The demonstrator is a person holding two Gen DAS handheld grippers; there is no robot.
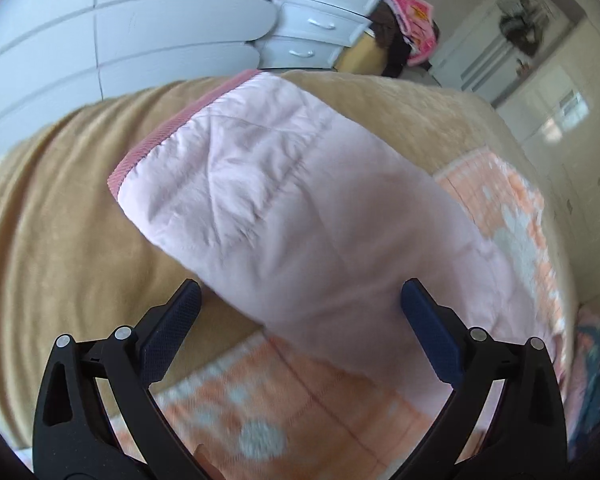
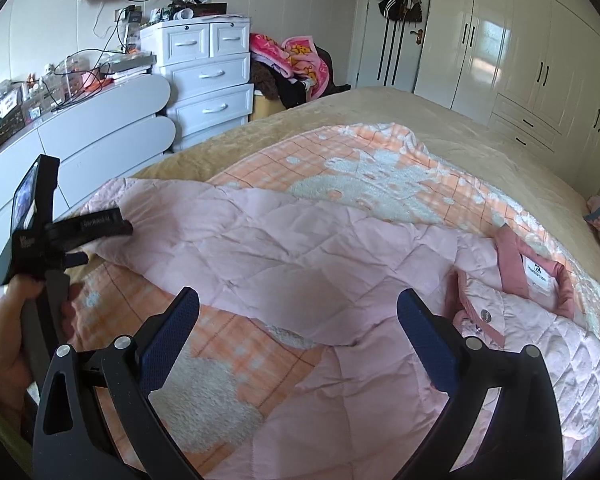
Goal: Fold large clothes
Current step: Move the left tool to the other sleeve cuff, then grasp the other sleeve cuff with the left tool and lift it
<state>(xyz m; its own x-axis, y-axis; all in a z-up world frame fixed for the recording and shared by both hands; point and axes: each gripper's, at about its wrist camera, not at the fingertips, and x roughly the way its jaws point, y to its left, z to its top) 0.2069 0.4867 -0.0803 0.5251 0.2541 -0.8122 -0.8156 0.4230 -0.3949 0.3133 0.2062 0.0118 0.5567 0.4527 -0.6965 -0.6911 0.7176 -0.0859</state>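
A pale pink quilted jacket (image 2: 300, 240) lies spread on the bed, its collar and label (image 2: 540, 272) at the right. One sleeve with a darker pink cuff (image 1: 172, 136) stretches out over the tan bedspread in the left wrist view. My left gripper (image 1: 300, 312) is open, fingers either side of the sleeve's near part, holding nothing. It also shows in the right wrist view (image 2: 100, 228), at the sleeve's end. My right gripper (image 2: 300, 320) is open and empty above the jacket's front edge.
An orange and white checked blanket (image 2: 360, 172) lies under the jacket on the tan bedspread (image 2: 480, 136). White drawers (image 2: 208, 76) and a low white cabinet (image 2: 100, 136) stand beyond the bed's left side. Wardrobes (image 2: 540, 60) line the right wall.
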